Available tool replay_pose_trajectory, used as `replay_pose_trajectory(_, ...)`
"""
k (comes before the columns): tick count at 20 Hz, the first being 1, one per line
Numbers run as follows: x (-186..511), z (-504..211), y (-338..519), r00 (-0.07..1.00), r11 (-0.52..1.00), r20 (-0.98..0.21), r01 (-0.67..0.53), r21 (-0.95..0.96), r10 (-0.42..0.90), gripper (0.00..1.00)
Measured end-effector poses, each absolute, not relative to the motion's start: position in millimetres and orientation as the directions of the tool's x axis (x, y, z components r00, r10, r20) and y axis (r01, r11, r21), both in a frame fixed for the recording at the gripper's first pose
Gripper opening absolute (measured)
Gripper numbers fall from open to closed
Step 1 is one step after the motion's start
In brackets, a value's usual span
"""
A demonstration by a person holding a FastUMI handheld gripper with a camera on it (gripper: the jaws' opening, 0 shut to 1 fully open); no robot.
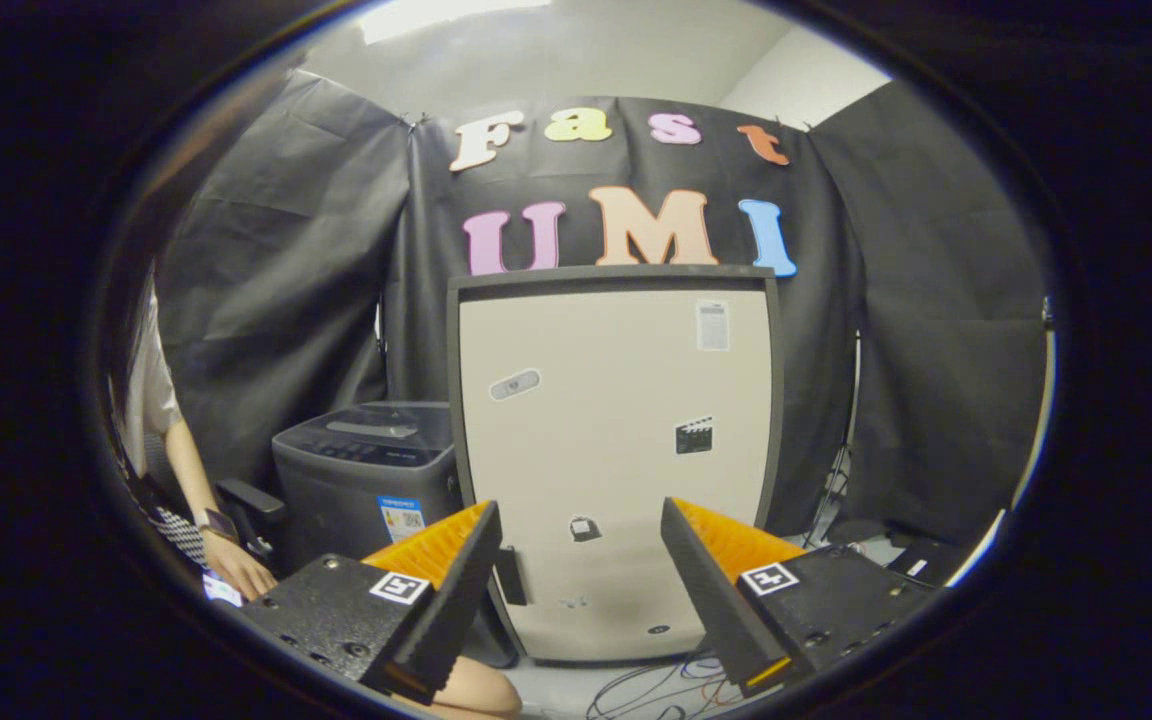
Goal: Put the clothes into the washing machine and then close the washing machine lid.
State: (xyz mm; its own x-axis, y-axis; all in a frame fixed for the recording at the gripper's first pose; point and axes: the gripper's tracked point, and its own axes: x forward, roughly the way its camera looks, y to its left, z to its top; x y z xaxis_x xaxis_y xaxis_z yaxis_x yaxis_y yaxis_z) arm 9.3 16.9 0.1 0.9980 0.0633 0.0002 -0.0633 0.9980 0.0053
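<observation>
The gripper [581,520] is held up in the air with its two fingers [456,580] spread wide apart and nothing between them. Straight ahead, seen through the gap and rising well above the fingertips, stands a tall pale panel [616,450] with a dark frame; it looks like the front of a cabinet or small fridge, though which one I cannot tell. A few small stickers [693,436] are scattered across its face. Just beside this panel, on its left and partly behind the left finger, sits the washing machine [361,470], a low dark grey box with a control strip along its top. Its lid [376,425] lies flat, closed. No clothes can be made out near the machine. Farther left, a person is at the side of the booth: a forearm [194,475] with a watch at the wrist reaches down, and the hand [236,570] rests low near a small piece of paper. Loose cables [656,685] trail over the floor beneath the panel, between the fingers. Black cloth [286,260] hangs behind everything as the booth's wall.
</observation>
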Motion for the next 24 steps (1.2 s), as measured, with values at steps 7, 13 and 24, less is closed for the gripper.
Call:
replay_pose_trajectory(7,10.1,-0.2,16.3,0.998,0.998,0.002,-0.061,0.004,0.061,0.97)
replay_pose_trajectory(13,10.5,-0.1,12.6,0.999,0.999,0.003,-0.04,0.006,0.04,0.97)
replay_pose_trajectory(24,10.4,-0.4,13.3,0.999,0.999,0.004,-0.039,0.004,0.039,0.97)
